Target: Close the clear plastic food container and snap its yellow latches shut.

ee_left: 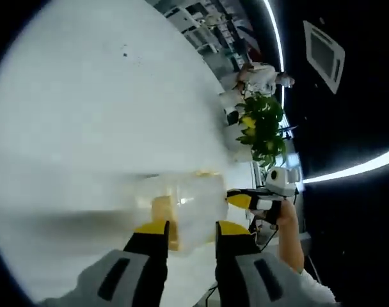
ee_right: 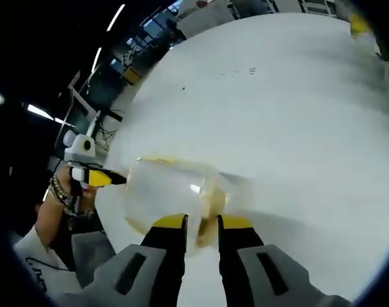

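The clear plastic container point(ee_left: 182, 204) lies blurred on a white table point(ee_left: 105, 96), with a yellow latch point(ee_left: 161, 210) on its near side. My left gripper point(ee_left: 192, 231) has its yellow-tipped jaws on either side of the container's near edge, gripping it. From the right, the right gripper point(ee_left: 240, 199), held by a hand point(ee_left: 287, 220), touches the container's other end. In the right gripper view, the container point(ee_right: 172, 188) sits just beyond my right gripper point(ee_right: 203, 224), whose jaws stand close together on a yellow latch point(ee_right: 207, 231). At the container's left end is the left gripper point(ee_right: 98, 178).
A green potted plant point(ee_left: 261, 128) stands past the table's far edge, with shelving and a person point(ee_left: 261, 75) behind it. The white tabletop point(ee_right: 290, 96) stretches wide beyond the container. A person's wrist with bracelets point(ee_right: 59, 192) shows at the left.
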`<act>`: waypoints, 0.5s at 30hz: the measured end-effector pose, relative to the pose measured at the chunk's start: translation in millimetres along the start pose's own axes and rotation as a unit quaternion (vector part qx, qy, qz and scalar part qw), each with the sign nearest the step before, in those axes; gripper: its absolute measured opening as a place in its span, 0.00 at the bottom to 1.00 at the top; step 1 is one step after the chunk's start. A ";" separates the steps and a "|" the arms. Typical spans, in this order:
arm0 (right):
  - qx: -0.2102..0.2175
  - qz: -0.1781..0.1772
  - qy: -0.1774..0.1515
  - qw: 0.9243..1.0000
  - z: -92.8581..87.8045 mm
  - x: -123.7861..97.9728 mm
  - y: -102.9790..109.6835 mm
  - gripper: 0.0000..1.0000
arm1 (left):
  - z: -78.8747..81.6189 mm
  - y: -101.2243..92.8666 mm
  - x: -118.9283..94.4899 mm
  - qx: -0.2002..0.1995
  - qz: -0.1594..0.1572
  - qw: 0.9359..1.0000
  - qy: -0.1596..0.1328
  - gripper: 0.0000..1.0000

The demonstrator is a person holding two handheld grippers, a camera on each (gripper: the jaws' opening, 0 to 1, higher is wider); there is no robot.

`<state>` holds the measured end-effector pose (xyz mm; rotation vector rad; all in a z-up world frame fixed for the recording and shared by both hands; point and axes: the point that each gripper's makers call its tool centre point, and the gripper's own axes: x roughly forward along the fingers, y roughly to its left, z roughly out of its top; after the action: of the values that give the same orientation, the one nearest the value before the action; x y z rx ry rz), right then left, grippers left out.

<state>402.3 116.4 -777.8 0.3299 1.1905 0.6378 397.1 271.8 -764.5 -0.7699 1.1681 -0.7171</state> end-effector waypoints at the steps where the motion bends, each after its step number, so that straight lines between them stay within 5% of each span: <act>1: 0.004 0.001 0.001 1.000 -1.2 -0.2 0.8 0.16 | -0.5 0.9 -0.7 -0.006 -0.002 1.000 0.002 0.22; 5: 0.015 0.020 0.016 1.000 -10.6 7.7 11.1 0.19 | -12.3 17.5 -4.0 0.007 0.042 0.998 0.038 0.25; 15: 0.022 0.023 0.007 0.999 -11.8 12.7 18.8 0.19 | -5.4 28.3 -10.3 0.026 0.089 0.995 0.038 0.17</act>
<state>388.8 137.9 -781.1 0.3916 1.2137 0.6562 392.0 294.9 -783.7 -0.5899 1.2650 -0.6297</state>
